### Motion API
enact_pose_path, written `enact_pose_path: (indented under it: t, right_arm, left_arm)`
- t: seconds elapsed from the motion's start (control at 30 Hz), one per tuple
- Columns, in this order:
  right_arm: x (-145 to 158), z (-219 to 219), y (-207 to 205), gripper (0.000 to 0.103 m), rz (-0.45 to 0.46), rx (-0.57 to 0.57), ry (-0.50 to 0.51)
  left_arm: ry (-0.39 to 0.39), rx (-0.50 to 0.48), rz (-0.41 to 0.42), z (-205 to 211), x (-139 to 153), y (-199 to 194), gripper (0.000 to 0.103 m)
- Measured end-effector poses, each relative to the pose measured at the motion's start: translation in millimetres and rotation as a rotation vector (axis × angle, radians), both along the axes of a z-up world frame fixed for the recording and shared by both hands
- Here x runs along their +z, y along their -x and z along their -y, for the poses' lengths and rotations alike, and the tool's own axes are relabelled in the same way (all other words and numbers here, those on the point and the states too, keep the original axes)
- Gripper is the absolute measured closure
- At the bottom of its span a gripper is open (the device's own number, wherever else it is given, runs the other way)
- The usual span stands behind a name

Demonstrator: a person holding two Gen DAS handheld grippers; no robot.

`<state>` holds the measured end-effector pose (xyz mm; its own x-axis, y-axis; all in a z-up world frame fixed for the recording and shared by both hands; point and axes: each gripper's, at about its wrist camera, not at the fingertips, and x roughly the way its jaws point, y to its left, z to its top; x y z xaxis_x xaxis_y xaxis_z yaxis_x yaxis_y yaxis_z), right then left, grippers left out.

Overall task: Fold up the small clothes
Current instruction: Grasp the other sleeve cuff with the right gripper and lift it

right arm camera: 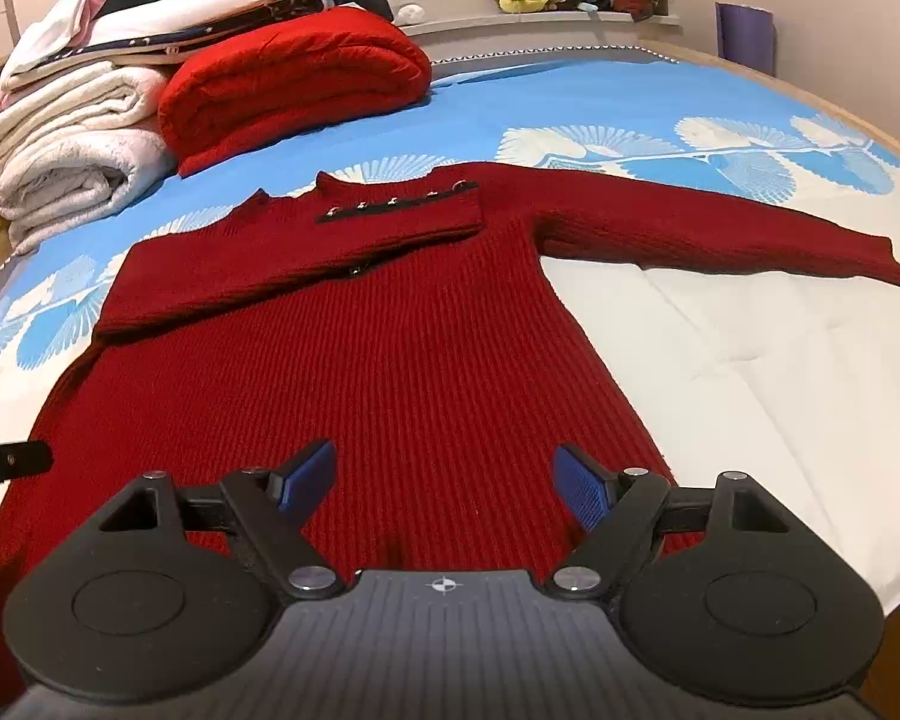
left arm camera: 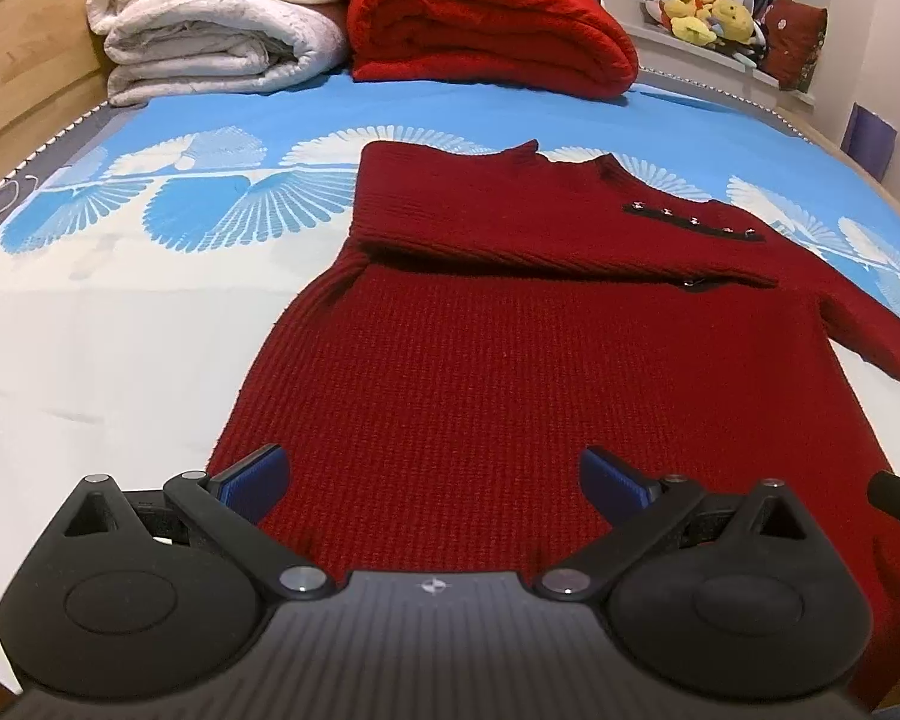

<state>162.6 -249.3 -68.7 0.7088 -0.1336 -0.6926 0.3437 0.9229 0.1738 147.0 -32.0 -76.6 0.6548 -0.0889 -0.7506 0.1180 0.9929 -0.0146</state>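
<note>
A dark red knit dress (left arm camera: 480,372) lies flat on the bed (left arm camera: 120,312), its long axis running straight away from both tools: hem nearest, collar farthest. One sleeve is already folded across the chest; the other sleeve (right arm camera: 720,228) stretches out sideways on the right. The left hand-held gripper (left arm camera: 432,480) hovers over the hem's left part with its blue pads spread wide, gripping nothing. The right hand-held gripper (right arm camera: 444,480) hangs over the hem's right part, likewise spread and empty. The outstretched sleeve lies nearer the right one, so that side is better placed to fold it in. A folded red blanket (right arm camera: 294,72) sits beyond. No brand or readable writing shows.
</note>
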Motion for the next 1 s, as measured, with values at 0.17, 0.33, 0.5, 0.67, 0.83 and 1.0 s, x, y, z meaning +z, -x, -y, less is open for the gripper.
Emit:
enact_pose_path:
  t: [0.17, 0.33, 0.5, 0.67, 0.83, 1.0]
  right_arm:
    - [-1, 2, -4, 0.022, -0.012, 0.001, -0.016]
    - [0, 4, -2, 0.022, -0.010, 0.001, -0.029]
    - [6, 10, 3, 0.022, 0.016, -0.004, -0.058]
    - [35, 47, 2, 0.022, 0.120, -0.105, -0.019]
    - [49, 150, -21, 0.021, 0.224, -0.367, -0.087]
    - [-5, 268, -61, 0.021, 0.128, -0.655, -0.315]
  left_arm:
    - [-0.008, -0.014, 0.005, 5, 0, 0, 0.000]
    - [-0.003, -0.014, -0.004, 8, -2, -1, 0.000]
    - [0.005, 0.002, -0.020, 6, -6, -8, 0.000]
    - [-0.038, 0.032, 0.026, 4, 0, -24, 0.000]
    - [-0.006, 0.092, 0.016, -10, 3, -57, 0.000]
    - [-0.036, 0.135, 0.028, -20, 2, -88, 0.000]
